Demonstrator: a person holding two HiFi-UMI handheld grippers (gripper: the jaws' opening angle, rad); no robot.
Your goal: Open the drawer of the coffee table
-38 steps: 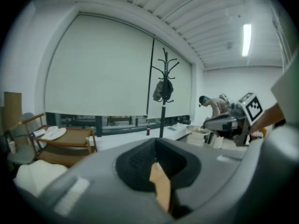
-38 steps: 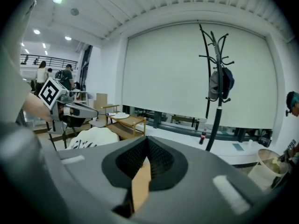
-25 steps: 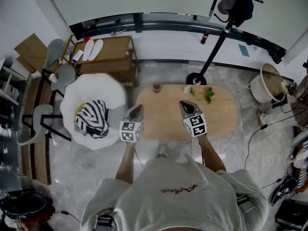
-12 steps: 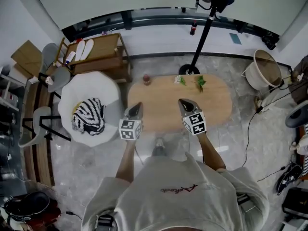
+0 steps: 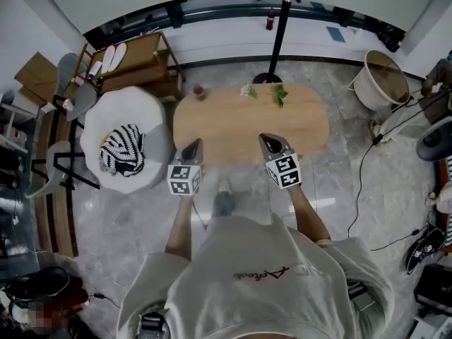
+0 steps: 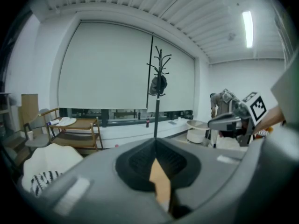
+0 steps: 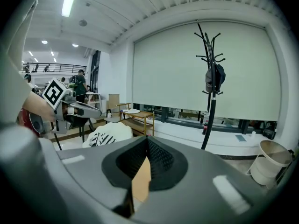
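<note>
The oval wooden coffee table (image 5: 304, 122) stands on the marble floor ahead of me; no drawer shows from above. My left gripper (image 5: 195, 143) hangs over the table's near left edge, jaws pressed together with nothing between them. My right gripper (image 5: 263, 138) is level with it over the near edge further right, also shut and empty. In the left gripper view the closed jaws (image 6: 155, 141) point toward the coat stand, with the right gripper (image 6: 232, 119) off to the side. The right gripper view shows its closed jaws (image 7: 146, 138) and the left gripper (image 7: 71, 108).
A white round seat (image 5: 127, 122) with a striped cloth (image 5: 121, 149) stands left of the table. Behind it is a wooden rack (image 5: 138, 58). A coat stand (image 5: 280, 27) rises behind the table, a basket (image 5: 381, 80) sits at the right. A small red item (image 5: 200, 90) and green sprigs (image 5: 279, 94) lie on the tabletop.
The whole view has shifted: the table now sits further up and left in the head view. Both grippers have drawn back from over its middle to its near edge, still shut.
</note>
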